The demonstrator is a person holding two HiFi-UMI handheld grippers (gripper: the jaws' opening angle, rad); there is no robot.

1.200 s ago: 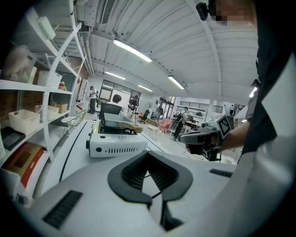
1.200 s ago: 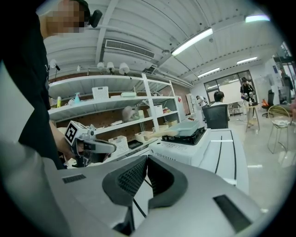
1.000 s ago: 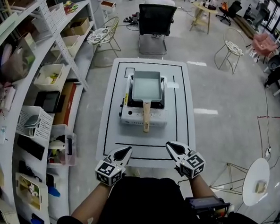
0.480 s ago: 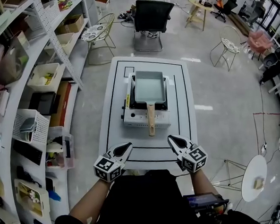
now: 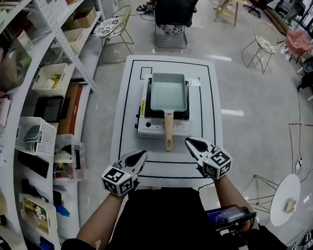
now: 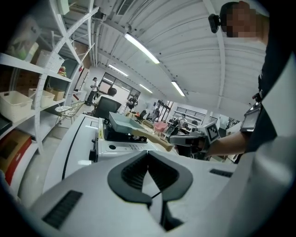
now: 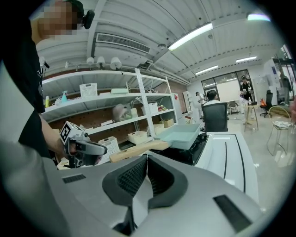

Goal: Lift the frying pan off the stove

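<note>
A pale rectangular frying pan [image 5: 169, 92] rests on a white portable stove [image 5: 164, 126] in the middle of a low white table [image 5: 127, 123]. Its wooden handle [image 5: 168, 131] points toward me, past the stove's front. My left gripper [image 5: 135, 159] hovers at the table's near edge, left of the handle, shut and empty. My right gripper [image 5: 195, 146] is near the handle's right side, also shut with nothing in it. The left gripper view shows the pan [image 6: 122, 122] and handle [image 6: 152, 139] ahead. In the right gripper view the handle [image 7: 138, 149] juts from the pan [image 7: 181, 135] toward the left gripper [image 7: 85, 148].
White shelving [image 5: 44, 97] with bins and baskets runs along the left. A black office chair [image 5: 173, 12] stands beyond the table's far end, wire chairs [image 5: 111, 29] around it. A small round white table [image 5: 285, 201] is at the lower right.
The view has shifted, so the table and stove sit slightly lower and nearer. Both grippers have stayed shut near the table's near edge, the right one a little closer to the handle.
</note>
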